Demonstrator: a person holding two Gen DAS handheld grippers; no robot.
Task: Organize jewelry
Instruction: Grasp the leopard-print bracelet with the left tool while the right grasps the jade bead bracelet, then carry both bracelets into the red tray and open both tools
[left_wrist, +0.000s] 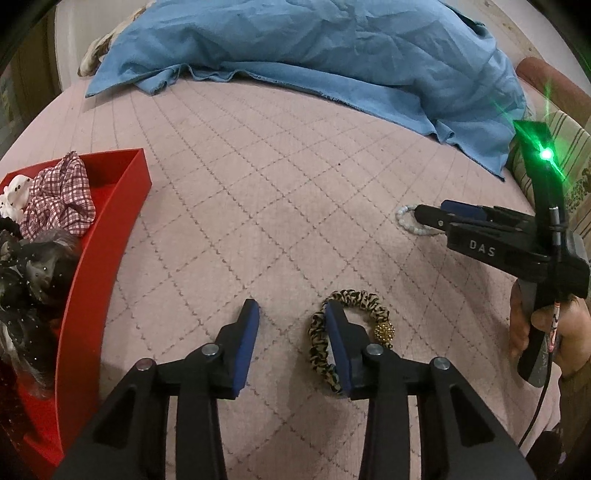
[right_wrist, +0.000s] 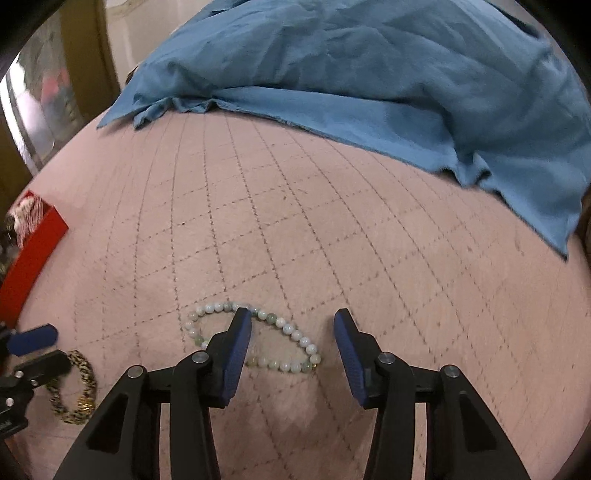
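A leopard-print hair tie with a gold bead (left_wrist: 369, 314) lies on the pink quilted bed; it also shows in the right wrist view (right_wrist: 83, 373). My left gripper (left_wrist: 291, 312) is open, its right finger over the tie's left side. A pale green bead bracelet (right_wrist: 291, 336) lies flat on the bed; it also shows in the left wrist view (left_wrist: 406, 221). My right gripper (right_wrist: 291, 321) is open over the bracelet, its left finger inside the loop. The right gripper also shows in the left wrist view (left_wrist: 432, 216).
A red tray (left_wrist: 122, 206) with scrunchies and dark hair pieces sits at the left; its corner shows in the right wrist view (right_wrist: 33, 251). A crumpled blue cloth (left_wrist: 314, 55) covers the far side of the bed (left_wrist: 240, 184).
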